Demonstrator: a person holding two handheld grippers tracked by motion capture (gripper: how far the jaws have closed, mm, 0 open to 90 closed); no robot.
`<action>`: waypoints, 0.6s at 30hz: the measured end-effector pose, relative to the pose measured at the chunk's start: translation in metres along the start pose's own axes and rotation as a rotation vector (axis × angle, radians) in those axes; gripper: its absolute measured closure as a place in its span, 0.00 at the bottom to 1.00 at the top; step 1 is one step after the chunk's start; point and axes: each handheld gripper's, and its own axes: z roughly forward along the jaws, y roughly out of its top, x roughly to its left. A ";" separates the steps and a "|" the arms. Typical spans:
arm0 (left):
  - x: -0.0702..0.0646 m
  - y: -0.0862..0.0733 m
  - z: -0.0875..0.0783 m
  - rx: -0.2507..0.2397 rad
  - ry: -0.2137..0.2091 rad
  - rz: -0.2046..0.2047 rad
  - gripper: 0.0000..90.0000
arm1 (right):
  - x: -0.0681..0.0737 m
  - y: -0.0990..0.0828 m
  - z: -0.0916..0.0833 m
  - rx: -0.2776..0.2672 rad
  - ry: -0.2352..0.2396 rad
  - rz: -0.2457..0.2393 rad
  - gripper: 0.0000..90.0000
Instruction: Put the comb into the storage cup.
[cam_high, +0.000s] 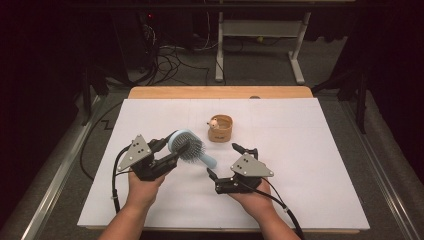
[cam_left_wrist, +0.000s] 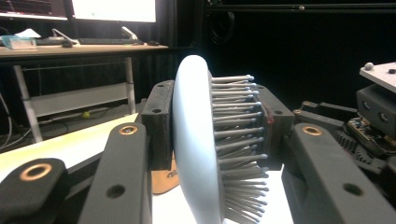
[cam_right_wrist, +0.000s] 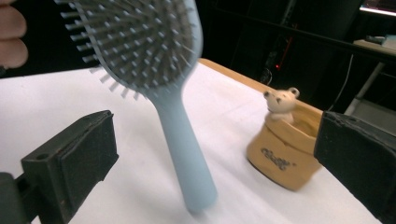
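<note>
The left gripper's (cam_high: 170, 148) fingers (cam_left_wrist: 156, 126) clamp the hairbrush (cam_high: 188, 146) by its head, handle slanting down to the white surface (cam_high: 310, 150). The right gripper's (cam_high: 222, 161) fingers (cam_right_wrist: 77, 163) stand wide around the handle, near the tan cup (cam_high: 220, 128).

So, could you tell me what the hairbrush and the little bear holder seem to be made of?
Hairbrush: likely plastic, smooth matte pale blue, with stiff grey bristles that look plastic too. Bear holder: probably glazed ceramic, tan with a soft sheen and moulded bear; resin is possible.
</note>
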 end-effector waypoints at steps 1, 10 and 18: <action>0.001 0.000 -0.001 0.000 0.002 0.002 0.64 | -0.002 -0.001 -0.001 -0.001 -0.005 0.002 0.00; 0.005 -0.001 -0.005 0.003 0.031 0.011 0.64 | -0.024 -0.018 -0.017 0.011 -0.054 0.032 0.00; 0.012 0.000 -0.010 0.008 0.066 0.005 0.64 | -0.049 -0.036 -0.034 0.029 -0.103 0.088 0.00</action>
